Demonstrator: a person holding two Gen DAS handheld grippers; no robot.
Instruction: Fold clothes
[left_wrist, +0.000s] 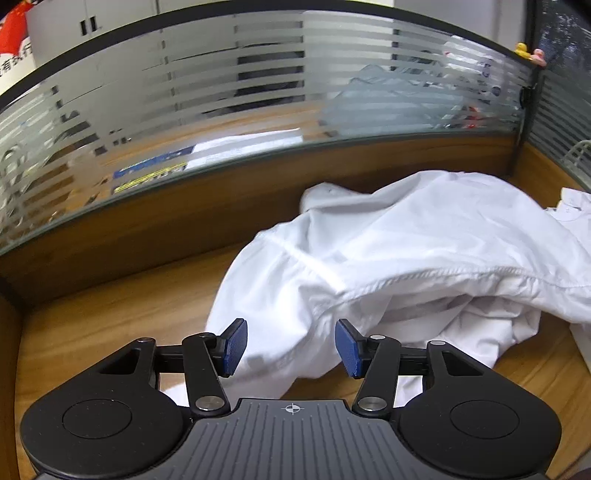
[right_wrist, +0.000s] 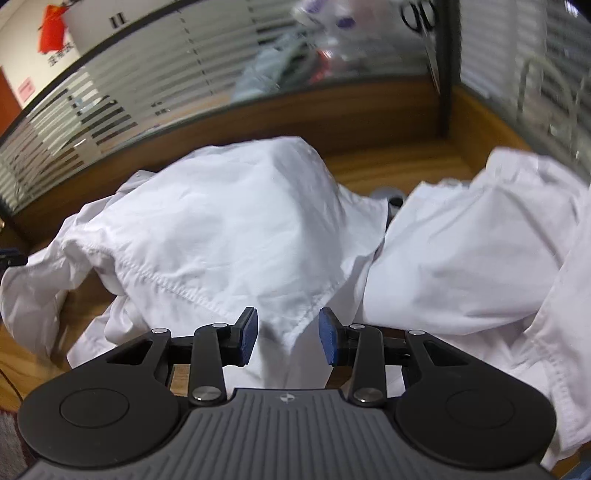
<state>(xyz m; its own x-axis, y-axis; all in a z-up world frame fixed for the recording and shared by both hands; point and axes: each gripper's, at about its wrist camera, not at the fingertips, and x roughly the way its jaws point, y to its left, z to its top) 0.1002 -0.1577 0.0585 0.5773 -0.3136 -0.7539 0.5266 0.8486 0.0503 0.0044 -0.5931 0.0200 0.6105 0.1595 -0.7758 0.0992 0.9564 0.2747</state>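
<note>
White shirt (right_wrist: 236, 229) crumpled on wooden table (left_wrist: 110, 325) below striped glass partition (left_wrist: 221, 92), its right part cut off by the frame, left gripper (left_wrist: 291, 345) and right gripper (right_wrist: 288, 336) both open above cloth, gripping nothing, second white garment (right_wrist: 472, 251) alongside, blurred

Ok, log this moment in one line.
left hand-held gripper: open | right hand-held gripper: open | white garment: crumpled, unheld

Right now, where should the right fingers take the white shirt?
Grip the stitched hem corner of the white shirt, which hangs as a point between the open right gripper fingers. Come straight forward from the near desk edge: the double-stitched edge is firm, raised and free of the wooden desk.
</note>
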